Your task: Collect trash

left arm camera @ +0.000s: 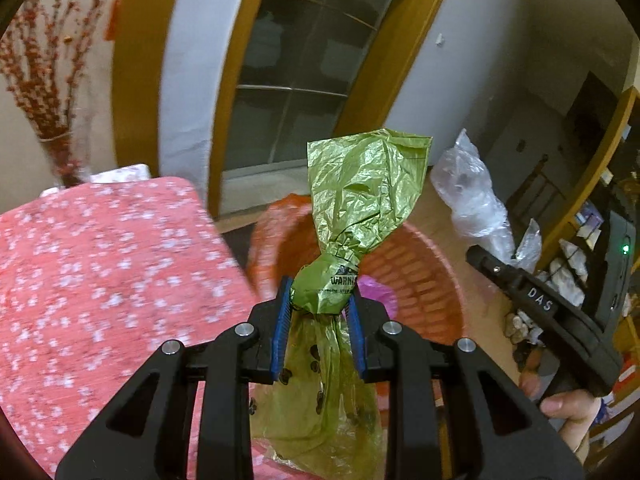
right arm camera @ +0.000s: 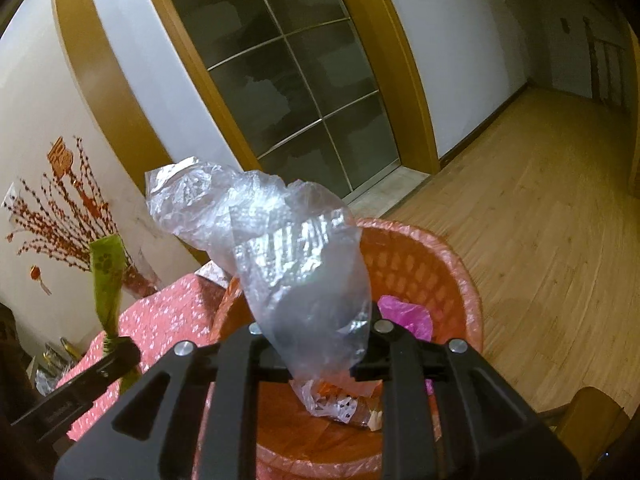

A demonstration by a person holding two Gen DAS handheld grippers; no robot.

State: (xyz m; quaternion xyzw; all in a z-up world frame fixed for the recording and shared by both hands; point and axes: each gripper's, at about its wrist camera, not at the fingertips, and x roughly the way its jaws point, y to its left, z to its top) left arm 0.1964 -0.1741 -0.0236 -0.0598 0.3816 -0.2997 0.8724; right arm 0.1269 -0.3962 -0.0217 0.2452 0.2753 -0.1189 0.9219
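Note:
My left gripper [left arm camera: 319, 298] is shut on a crumpled green plastic bag [left arm camera: 362, 192] and holds it up in the air, just in front of an orange trash basket [left arm camera: 420, 264]. My right gripper [right arm camera: 316, 336] is shut on a clear plastic bag [right arm camera: 280, 248] and holds it over the same orange basket [right arm camera: 424, 268]. A pink bag [right arm camera: 404, 316] lies inside the basket. The clear bag [left arm camera: 468, 188] and right gripper also show at the right of the left wrist view. The green bag [right arm camera: 106, 280] shows at the left of the right wrist view.
A table with a pink flowered cloth [left arm camera: 100, 280] stands left of the basket. A vase of red branches [right arm camera: 68, 224] stands behind it by the wall. A glass door [right arm camera: 288, 80] is behind. Wooden floor [right arm camera: 540, 220] spreads to the right. A wooden chair [right arm camera: 588, 412] is at lower right.

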